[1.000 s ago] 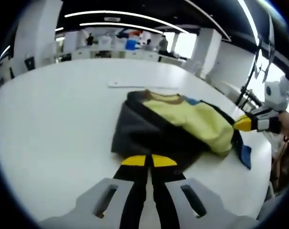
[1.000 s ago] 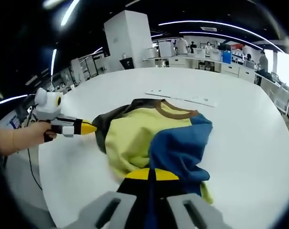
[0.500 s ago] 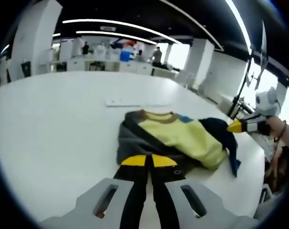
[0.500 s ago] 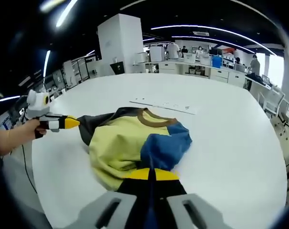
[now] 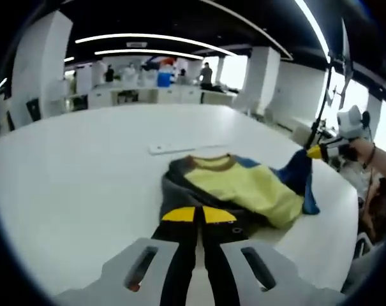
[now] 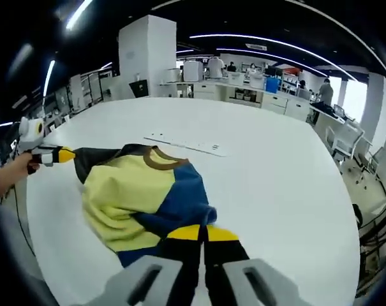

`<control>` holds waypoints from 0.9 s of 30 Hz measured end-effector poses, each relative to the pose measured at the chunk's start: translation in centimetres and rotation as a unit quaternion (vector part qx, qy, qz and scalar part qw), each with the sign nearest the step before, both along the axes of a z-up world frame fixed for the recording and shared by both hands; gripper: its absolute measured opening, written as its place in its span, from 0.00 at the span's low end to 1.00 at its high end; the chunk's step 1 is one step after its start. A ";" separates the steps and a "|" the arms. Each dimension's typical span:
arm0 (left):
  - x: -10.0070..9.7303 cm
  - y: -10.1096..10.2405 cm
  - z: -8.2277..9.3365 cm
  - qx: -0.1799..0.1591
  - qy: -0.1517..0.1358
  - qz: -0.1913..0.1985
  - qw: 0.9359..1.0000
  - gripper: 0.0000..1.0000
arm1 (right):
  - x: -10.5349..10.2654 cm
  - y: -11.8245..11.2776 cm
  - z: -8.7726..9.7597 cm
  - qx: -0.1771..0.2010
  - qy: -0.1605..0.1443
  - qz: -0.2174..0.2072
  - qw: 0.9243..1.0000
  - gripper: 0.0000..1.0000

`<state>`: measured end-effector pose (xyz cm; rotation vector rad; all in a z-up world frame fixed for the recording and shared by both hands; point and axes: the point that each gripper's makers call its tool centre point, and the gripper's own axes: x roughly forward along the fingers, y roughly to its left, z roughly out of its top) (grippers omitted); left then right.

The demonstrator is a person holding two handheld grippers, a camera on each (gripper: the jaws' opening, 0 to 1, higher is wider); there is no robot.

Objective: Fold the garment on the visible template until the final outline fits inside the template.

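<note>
Garment [image 5: 240,188] is a colour-block sweatshirt, yellow body with a brown collar, one dark grey sleeve and one blue sleeve, lying bunched up on a big white table [image 5: 71,185]. In the right gripper view the same sweatshirt [image 6: 138,194] sits on the near-left part of the table [image 6: 275,178], collar pointing away toward a thin white strip [image 6: 186,146] that lies flat just beyond it. That strip [image 5: 180,148] shows up in the left gripper view too, just past the collar.

Left gripper [image 5: 199,215] has its yellow-tipped jaws pressed together on the dark grey edge of the sweatshirt, so it's clamped on the cloth. You can see it from the other side as well [image 6: 60,155], held in a person's hand [image 6: 7,175], with the dark sleeve pulled out toward it.

Right gripper [image 6: 202,233] is closed the same way on the blue part near the bottom of its view. From the left gripper view it [image 5: 315,152] has the blue sleeve lifted up off the table, a hand [image 5: 365,153] behind it.

Background is an open office with desks and a few people far off.
</note>
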<state>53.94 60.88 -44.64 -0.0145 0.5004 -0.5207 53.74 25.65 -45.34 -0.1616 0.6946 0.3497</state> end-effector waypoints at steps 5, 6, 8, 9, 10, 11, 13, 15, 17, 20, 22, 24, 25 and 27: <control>0.0 0.8 0.1 0.007 0.000 0.004 1.000 0.00 | 0.4 -1.7 -0.3 -0.024 0.005 -0.009 1.000 0.00; 0.0 1.2 -0.1 0.008 0.001 0.005 1.000 0.00 | 0.4 -1.9 -0.4 -0.027 0.007 -0.011 1.000 0.00; 0.0 1.4 -0.2 0.007 0.005 0.009 1.000 0.00 | 0.5 -2.3 -0.4 -0.034 0.008 -0.013 0.999 0.00; 0.0 1.9 -0.3 0.009 0.007 0.010 1.000 0.00 | 0.6 -2.5 -0.5 -0.037 0.010 -0.014 0.999 0.00; 0.0 2.0 -0.4 0.009 0.008 0.011 1.000 0.00 | 0.8 -2.8 -0.7 -0.039 0.012 -0.016 0.999 0.00; 0.0 1.8 -0.4 0.010 0.010 0.010 1.000 0.00 | 0.8 -2.9 -0.8 -0.042 0.013 -0.016 0.999 0.00; -0.1 1.7 -0.5 0.011 0.012 0.011 1.000 0.00 | 1.5 -3.5 -1.1 -0.046 0.015 -0.019 0.999 0.00; -0.2 2.0 -0.8 0.016 0.016 0.013 1.000 0.00 | 1.0 -3.6 -1.1 -0.051 0.017 -0.022 0.998 0.00; -0.2 2.4 -1.1 0.016 0.019 0.015 1.000 0.00 | 1.6 -4.2 -1.5 -0.054 0.021 -0.023 0.998 0.00; -0.2 2.9 -1.5 0.016 0.027 0.022 0.999 0.00 | 2.2 -4.8 -2.0 -0.060 0.027 -0.026 0.997 0.00; 0.0 3.3 -1.7 0.014 0.029 0.027 0.999 0.00 | 2.2 -5.1 -2.2 -0.067 0.029 -0.025 0.997 0.00; -0.1 3.5 -1.6 0.015 0.030 0.030 0.999 0.00 | 2.5 -5.5 -2.4 -0.070 0.032 -0.025 0.997 0.00; -0.1 3.6 -1.6 0.017 0.028 0.031 0.999 0.00 | 2.6 -5.7 -2.5 -0.074 0.032 -0.024 0.996 0.00; 0.1 4.0 -1.8 0.021 0.029 0.034 0.999 0.00 | 2.3 -6.1 -2.8 -0.079 0.037 -0.026 0.996 0.00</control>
